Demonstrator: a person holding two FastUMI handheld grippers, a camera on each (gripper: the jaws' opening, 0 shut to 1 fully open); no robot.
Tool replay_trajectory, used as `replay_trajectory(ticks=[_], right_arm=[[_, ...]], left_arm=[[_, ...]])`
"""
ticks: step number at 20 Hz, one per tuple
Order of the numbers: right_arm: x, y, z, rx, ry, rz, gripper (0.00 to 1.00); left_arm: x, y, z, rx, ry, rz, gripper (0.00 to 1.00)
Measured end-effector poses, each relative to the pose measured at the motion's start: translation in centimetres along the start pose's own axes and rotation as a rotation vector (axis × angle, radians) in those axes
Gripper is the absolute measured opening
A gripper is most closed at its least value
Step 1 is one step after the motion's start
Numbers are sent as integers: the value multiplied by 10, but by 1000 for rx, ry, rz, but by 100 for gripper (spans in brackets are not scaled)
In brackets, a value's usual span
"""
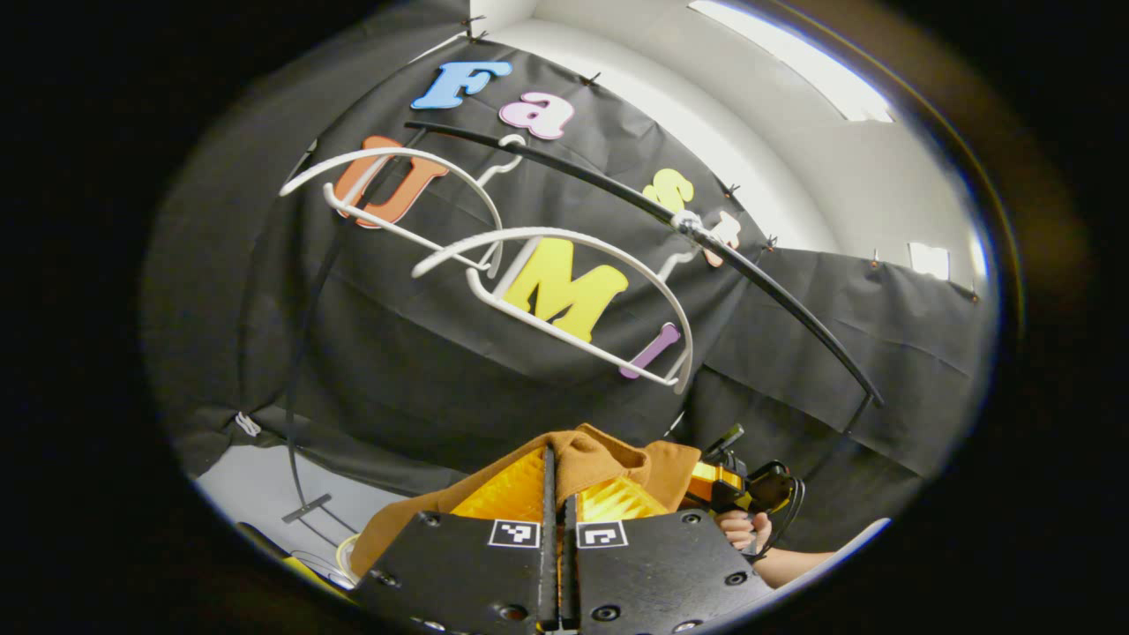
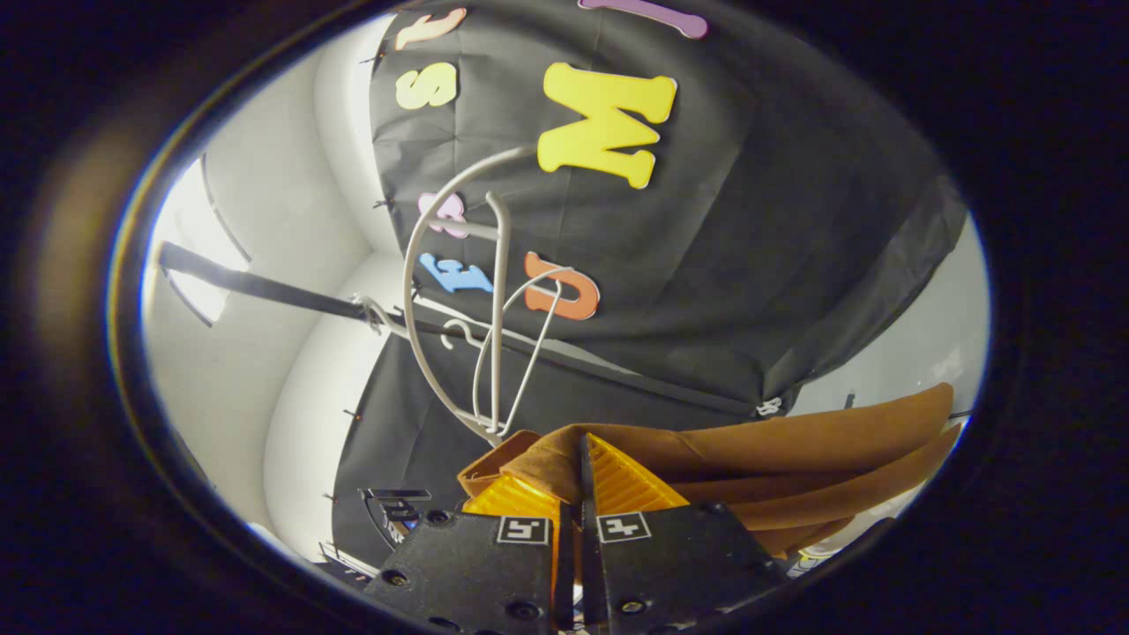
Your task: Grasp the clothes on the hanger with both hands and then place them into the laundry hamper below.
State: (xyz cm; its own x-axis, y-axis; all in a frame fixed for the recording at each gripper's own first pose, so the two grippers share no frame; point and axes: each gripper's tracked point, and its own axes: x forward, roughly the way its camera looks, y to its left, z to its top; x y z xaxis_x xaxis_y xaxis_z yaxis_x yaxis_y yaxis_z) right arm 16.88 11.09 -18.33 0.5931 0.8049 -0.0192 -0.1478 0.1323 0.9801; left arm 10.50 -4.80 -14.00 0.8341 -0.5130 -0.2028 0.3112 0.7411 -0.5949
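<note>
The brown shirt (image 1: 609,463) is off the white hangers (image 1: 564,300) now, soft and folded over itself, stretched between both grippers so it won't bunch up before the drop. Left gripper (image 1: 557,481) and right gripper (image 2: 582,476) each have their jaws pinched tight on a fold. Can't make out the hamper for sure.

In the left gripper view, two hangers (image 1: 564,300) hang side by side from a rail (image 1: 653,212) that crosses in front of the cloth wall (image 1: 423,379). The garment (image 1: 609,463) sits below the hangers, pinched between the left gripper (image 1: 559,481) fingers. The right gripper (image 1: 750,489) lies just right of the garment. In the right gripper view, the garment trails rightward from that gripper's closed fingers.
</note>
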Motion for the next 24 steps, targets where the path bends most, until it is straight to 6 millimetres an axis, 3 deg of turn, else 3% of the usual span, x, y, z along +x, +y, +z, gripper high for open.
replay_trajectory(ticks=[1, 2, 6, 11, 14, 18, 21, 24], right_arm=[[3, 7, -4, 10, 13, 13, 7], [6, 13, -10, 17, 29, 28, 7], [11, 36, -48, 13, 102, 107, 6], [18, 10, -56, 65, 104, 79, 7], [18, -32, -60, 127, 110, 12, 7], [27, -115, -75, 271, 81, -98, 7], [21, -182, -86, 316, 76, -251, 7], [20, -242, -99, 338, 82, -417, 7]], left_arm=[[2, -3, -4, 2, 8, -6, 7], [2, -8, -9, 5, 17, -15, 1], [-6, -35, -11, -17, 13, -72, 1], [-1, -39, -27, -7, 56, -82, 1], [11, -20, -62, -27, 131, -55, 1], [24, 16, -121, -89, 245, 7, 1], [39, 53, -173, -94, 357, 73, 1], [68, 80, -215, -144, 457, 149, 1]])
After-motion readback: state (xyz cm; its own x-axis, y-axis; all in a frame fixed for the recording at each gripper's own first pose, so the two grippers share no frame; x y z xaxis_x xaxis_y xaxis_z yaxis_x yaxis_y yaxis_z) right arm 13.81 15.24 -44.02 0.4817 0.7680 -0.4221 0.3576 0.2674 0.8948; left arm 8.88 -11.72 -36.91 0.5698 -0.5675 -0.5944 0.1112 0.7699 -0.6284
